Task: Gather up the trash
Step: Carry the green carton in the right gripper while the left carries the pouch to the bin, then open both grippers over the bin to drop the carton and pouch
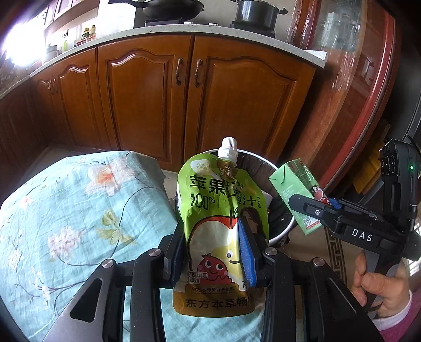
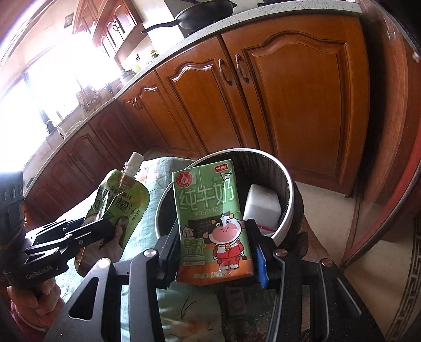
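Observation:
My left gripper [image 1: 213, 236] is shut on a green juice pouch [image 1: 218, 210] with a white cap, held upright in front of a round bin [image 1: 279, 236] lined with a black bag. My right gripper [image 2: 213, 236] is shut on a green milk carton [image 2: 210, 223] with a cartoon cow, held at the near rim of the same bin [image 2: 286, 210]. The carton [image 1: 297, 192] and right gripper [image 1: 313, 207] show at the right of the left wrist view. The pouch [image 2: 123, 205] and left gripper [image 2: 97, 231] show at the left of the right wrist view. A white block [image 2: 260, 205] lies inside the bin.
A table with a teal floral cloth [image 1: 79, 210] lies left of the bin. Wooden kitchen cabinets [image 1: 184, 100] stand behind it, with a stone counter and pans on a stove [image 1: 173, 10]. A curved wood and glass cabinet [image 1: 355, 79] stands at the right.

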